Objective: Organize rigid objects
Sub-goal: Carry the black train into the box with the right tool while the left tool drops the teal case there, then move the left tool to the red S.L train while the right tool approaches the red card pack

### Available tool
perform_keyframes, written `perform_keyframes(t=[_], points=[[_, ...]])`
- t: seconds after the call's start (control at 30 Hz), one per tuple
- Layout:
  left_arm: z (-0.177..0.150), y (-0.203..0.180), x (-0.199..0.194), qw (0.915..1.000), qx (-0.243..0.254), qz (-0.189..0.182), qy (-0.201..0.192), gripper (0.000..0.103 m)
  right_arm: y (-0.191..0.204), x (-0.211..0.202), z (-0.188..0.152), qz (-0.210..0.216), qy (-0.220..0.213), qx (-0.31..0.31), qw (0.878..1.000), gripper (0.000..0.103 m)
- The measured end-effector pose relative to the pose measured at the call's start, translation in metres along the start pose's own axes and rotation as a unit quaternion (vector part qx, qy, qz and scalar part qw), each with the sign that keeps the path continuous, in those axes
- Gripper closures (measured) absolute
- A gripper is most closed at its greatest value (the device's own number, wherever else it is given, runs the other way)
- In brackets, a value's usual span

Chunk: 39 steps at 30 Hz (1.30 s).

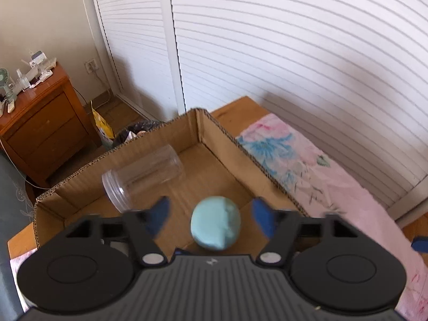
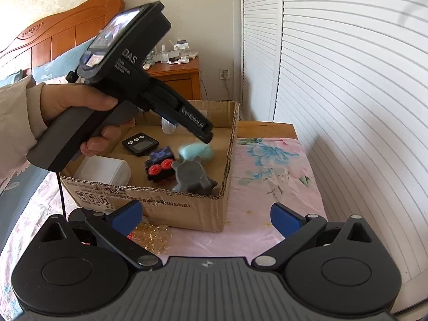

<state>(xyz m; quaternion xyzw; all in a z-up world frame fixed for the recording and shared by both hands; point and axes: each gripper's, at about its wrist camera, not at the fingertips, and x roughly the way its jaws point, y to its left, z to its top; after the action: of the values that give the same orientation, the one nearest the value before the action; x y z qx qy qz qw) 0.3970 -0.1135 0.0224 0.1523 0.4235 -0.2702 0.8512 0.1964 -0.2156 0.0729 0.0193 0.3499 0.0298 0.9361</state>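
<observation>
While hanging over the cardboard box (image 1: 203, 123), with blue pads spread wide and touching nothing: the left gripper (image 1: 211, 218). Just below, at lower centre of the frame, blurred and apparently free between the pads: a pale blue ball (image 1: 215, 223), probably just let go so as to land inside. Further up and left, lying on its side in the box, a clear jar (image 1: 141, 176).

In the right wrist view, likewise spread and empty, low before the box front: the right gripper (image 2: 206, 218). Inside the box, a black timer (image 2: 140, 144), a grey knob (image 2: 191, 178), a red-and-black block (image 2: 160, 167), a white tub (image 2: 104, 171). Outside at lower left, a gold crinkly thing (image 2: 151, 234), probably next.

Underneath, a pink flowered cloth (image 2: 270, 176); behind, white slatted doors (image 1: 294, 53), a wooden nightstand (image 1: 40, 117).
</observation>
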Motion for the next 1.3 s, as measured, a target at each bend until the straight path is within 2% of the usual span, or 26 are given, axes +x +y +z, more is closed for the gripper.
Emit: perform_keyframes(t=[0.03, 0.3, 0.6, 0.73, 1.0, 1.3], points=[[0.001, 0.0, -0.004, 1.0, -0.002, 0.001, -0.005, 0.012, 0.0, -0.001, 0.0, 0.0, 0.0, 0.002, 1.0, 0.0], [-0.011, 0.002, -0.048, 0.9994, 0.001, 0.017, -0.029, 0.01, 0.01, -0.01, 0.0, 0.004, -0.007, 0.0, 1.0, 0.0], [-0.058, 0.003, -0.11, 0.998, 0.001, 0.037, -0.051, 0.01, 0.028, -0.022, -0.006, 0.017, -0.007, -0.011, 1.0, 0.0], [-0.085, 0.0, -0.133, 0.9974, -0.004, 0.041, -0.058, 0.006, 0.032, -0.027, -0.01, 0.021, -0.008, -0.013, 1.0, 0.0], [-0.141, -0.003, -0.148, 0.9964, -0.043, 0.043, -0.059, 0.006, 0.033, -0.028, -0.02, 0.015, 0.007, -0.016, 1.0, 0.0], [-0.186, -0.01, -0.147, 0.9905, -0.091, 0.071, -0.074, 0.006, 0.036, -0.012, -0.039, 0.021, 0.039, -0.026, 0.999, 0.0]])
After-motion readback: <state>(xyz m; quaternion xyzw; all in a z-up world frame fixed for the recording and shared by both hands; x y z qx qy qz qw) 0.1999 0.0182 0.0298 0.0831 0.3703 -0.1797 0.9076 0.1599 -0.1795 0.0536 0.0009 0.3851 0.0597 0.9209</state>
